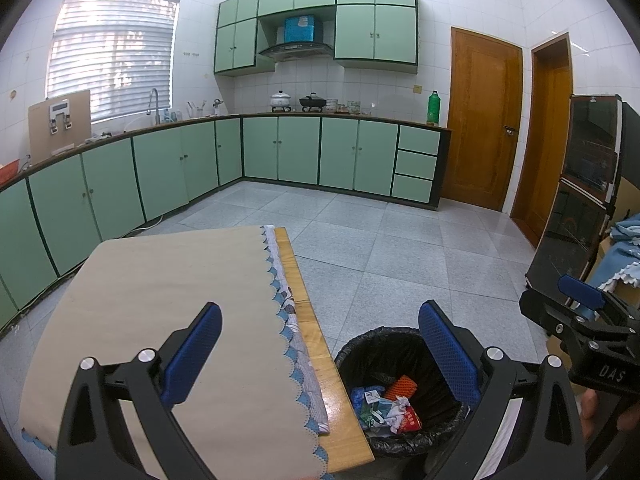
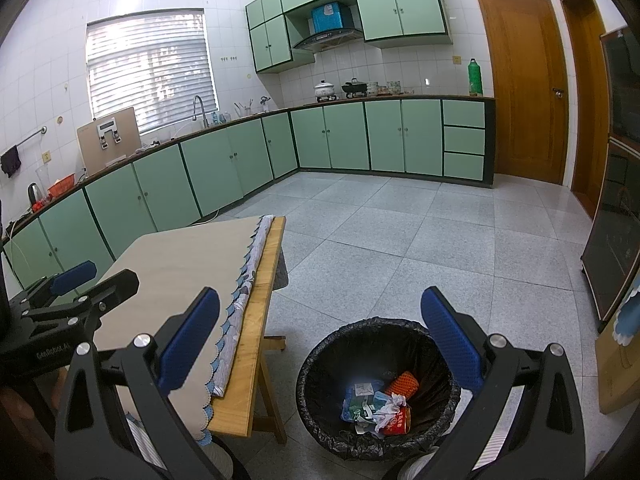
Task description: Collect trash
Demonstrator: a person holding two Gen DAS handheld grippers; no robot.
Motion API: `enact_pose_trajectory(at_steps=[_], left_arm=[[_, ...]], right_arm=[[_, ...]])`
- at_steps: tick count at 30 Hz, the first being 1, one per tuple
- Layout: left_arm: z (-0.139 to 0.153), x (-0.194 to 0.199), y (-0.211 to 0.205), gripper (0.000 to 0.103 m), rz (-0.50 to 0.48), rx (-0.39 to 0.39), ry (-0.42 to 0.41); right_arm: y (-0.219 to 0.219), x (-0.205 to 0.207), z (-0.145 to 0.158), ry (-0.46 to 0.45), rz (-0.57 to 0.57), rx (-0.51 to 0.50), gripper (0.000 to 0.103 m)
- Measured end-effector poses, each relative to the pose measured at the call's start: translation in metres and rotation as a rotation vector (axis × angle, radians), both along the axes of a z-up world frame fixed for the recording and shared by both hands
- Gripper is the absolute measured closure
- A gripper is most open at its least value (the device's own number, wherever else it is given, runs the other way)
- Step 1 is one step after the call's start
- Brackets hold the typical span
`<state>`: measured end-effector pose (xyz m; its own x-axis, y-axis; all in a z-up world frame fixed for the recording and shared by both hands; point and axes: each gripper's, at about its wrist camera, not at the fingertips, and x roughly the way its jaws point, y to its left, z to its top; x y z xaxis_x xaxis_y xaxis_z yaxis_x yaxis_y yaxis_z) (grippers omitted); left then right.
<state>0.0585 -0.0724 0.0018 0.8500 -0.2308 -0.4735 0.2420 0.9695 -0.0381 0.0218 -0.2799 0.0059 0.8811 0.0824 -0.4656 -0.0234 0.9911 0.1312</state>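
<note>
A round trash bin (image 1: 348,354) lined with a black bag stands on the floor beside the table; it also shows in the right wrist view (image 2: 320,356). Inside lie crumpled trash pieces (image 1: 386,406): white paper, a red packet, an orange net, blue-green wrappers, also seen in the right wrist view (image 2: 378,404). My left gripper (image 1: 320,316) is open and empty, above the table's right edge and the bin. My right gripper (image 2: 320,308) is open and empty, above the bin. Each gripper shows in the other's view, the right (image 1: 580,300) and the left (image 2: 76,280).
A wooden table (image 1: 304,308) covered with a beige cloth (image 1: 168,300) stands on the left, also in the right wrist view (image 2: 256,320). Green kitchen cabinets (image 1: 280,148) line the far walls. A dark glass cabinet (image 1: 576,208) and a cardboard box (image 2: 620,368) stand at the right.
</note>
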Motion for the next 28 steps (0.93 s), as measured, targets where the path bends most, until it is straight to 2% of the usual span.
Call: enact_pose_trajectory(at_steps=[28], left_arm=[[0.0008,0.0013,-0.0024,0.006,0.012,0.004,-0.001]], right_arm=[[0.0015,0.0000,-0.0005,0.001,0.002,0.001,0.005]])
